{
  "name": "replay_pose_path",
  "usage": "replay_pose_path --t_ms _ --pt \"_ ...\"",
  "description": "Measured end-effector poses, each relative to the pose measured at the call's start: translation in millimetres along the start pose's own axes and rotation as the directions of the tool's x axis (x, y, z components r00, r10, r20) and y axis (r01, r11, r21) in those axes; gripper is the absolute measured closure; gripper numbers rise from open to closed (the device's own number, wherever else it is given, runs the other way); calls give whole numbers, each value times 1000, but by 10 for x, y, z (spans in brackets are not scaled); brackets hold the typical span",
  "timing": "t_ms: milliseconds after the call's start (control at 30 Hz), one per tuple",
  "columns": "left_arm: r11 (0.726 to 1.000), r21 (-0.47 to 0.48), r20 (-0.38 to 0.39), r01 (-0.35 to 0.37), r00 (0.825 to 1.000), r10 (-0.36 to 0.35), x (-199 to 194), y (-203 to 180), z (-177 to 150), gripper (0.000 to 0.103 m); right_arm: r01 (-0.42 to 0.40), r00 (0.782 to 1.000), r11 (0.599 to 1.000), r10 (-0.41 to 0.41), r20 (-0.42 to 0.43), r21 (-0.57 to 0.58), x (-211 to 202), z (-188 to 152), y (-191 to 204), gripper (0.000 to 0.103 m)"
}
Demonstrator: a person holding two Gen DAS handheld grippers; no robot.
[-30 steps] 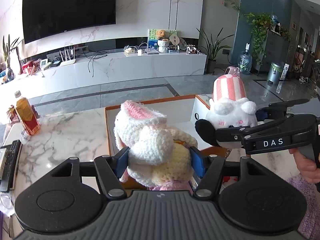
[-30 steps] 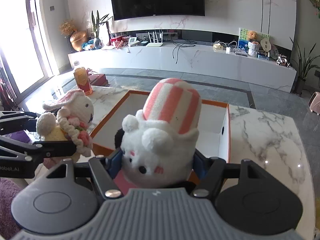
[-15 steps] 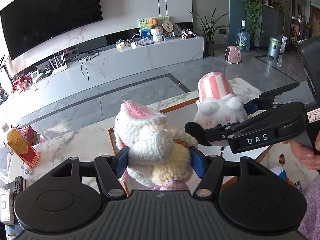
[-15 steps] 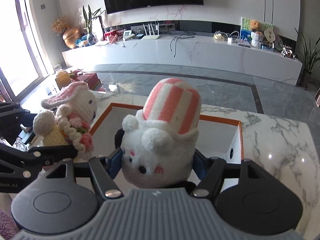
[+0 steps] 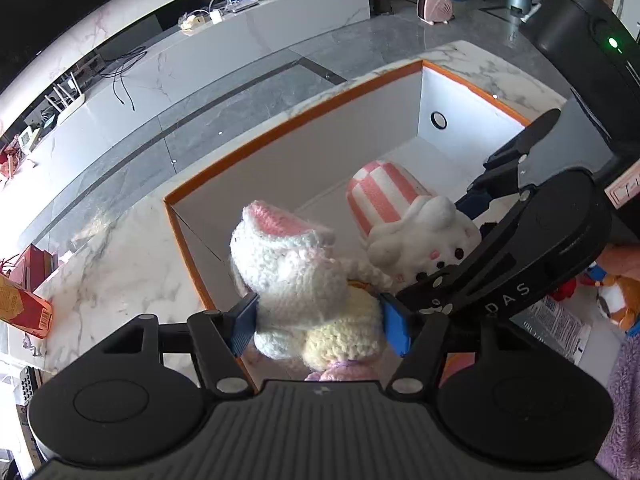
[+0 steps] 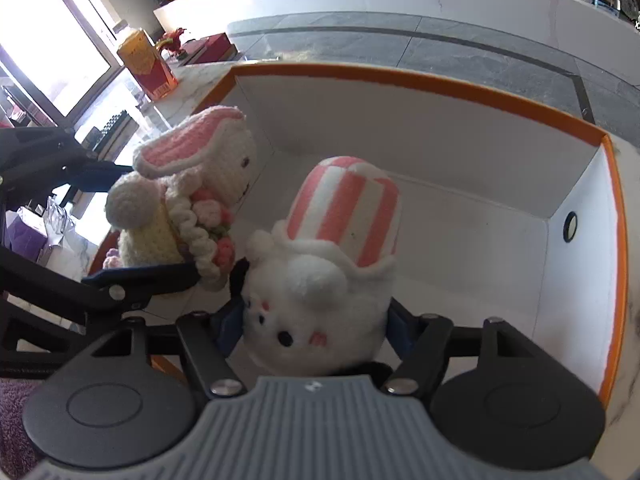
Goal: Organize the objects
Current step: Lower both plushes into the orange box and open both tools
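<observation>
While clamped: bunny [image 5: 308, 280] in L gripper [image 5: 320, 324], over box [image 5: 280, 128].

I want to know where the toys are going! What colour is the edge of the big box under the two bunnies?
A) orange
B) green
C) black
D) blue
A: the white box has an orange rim, seen in both wrist views beneath the crochet bunny and the striped-hat plush.
</observation>
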State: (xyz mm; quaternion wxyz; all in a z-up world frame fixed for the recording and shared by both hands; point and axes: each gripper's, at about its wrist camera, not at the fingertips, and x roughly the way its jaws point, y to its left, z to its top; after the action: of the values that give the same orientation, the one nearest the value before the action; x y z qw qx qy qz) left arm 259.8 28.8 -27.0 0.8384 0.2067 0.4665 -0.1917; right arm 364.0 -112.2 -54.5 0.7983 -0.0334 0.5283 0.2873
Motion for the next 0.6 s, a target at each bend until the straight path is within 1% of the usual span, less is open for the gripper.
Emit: replay_pose_path --t_ms 100,167,300,400,500,600 --pt "1000 27 -46 14 999 -13 85 23 6 27 -46 997 999 46 -55 -1 132 1 -49 31" --pt "999 45 -67 16 998 -13 124 14 -16 27 -60 995 998 59 -78 -9 201 13 -46 30" --pt "998 61 -103 29 994 -22 184 -3 -29 25 -66 994 998 65 -91 -7 245 13 -36 27" --pt "998 51 -92 21 996 -16 176 -10 -37 23 -95 991 995 96 -96 11 240 43 -30 27" --pt "999 40 -78 22 997 -19 169 -22 -32 21 -85 992 996 86 -87 15 231 51 -18 27" --pt "999 28 -42 19 999 -18 88 -11 -76 20 -79 995 997 80 -64 28 185 45 -20 27"
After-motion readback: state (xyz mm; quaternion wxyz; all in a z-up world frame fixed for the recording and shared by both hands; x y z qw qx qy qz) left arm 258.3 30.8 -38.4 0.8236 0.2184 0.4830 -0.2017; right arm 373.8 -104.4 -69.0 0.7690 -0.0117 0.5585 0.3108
